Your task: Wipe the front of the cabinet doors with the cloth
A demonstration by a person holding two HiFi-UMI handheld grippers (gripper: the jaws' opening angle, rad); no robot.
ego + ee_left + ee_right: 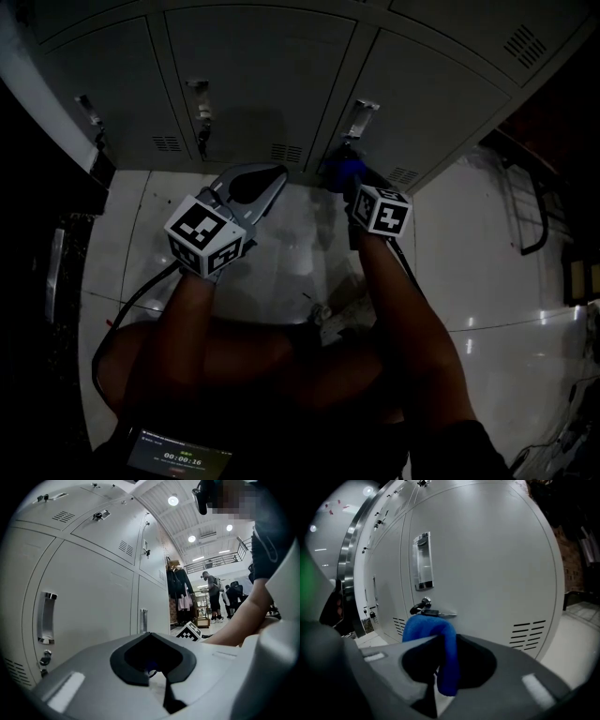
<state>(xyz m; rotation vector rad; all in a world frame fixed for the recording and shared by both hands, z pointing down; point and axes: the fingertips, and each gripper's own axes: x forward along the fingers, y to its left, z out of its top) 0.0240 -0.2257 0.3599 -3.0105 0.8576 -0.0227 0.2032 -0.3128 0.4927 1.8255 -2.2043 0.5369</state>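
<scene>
Grey locker-style cabinet doors line the far side of the head view. A blue cloth is pinched in my right gripper, which is held low in front of a door, just below its handle. In the right gripper view the cloth folds over the shut jaws of the right gripper, a short way from the door, near its handle and keyed lock. My left gripper is shut and holds nothing, off to the left of the cloth. In its own view, the left gripper faces other doors.
Vent slots sit low on the door. The floor is glossy white tile. A black cable trails at the left, and a dark rail stands at the right. People and hanging clothes are far down the hall.
</scene>
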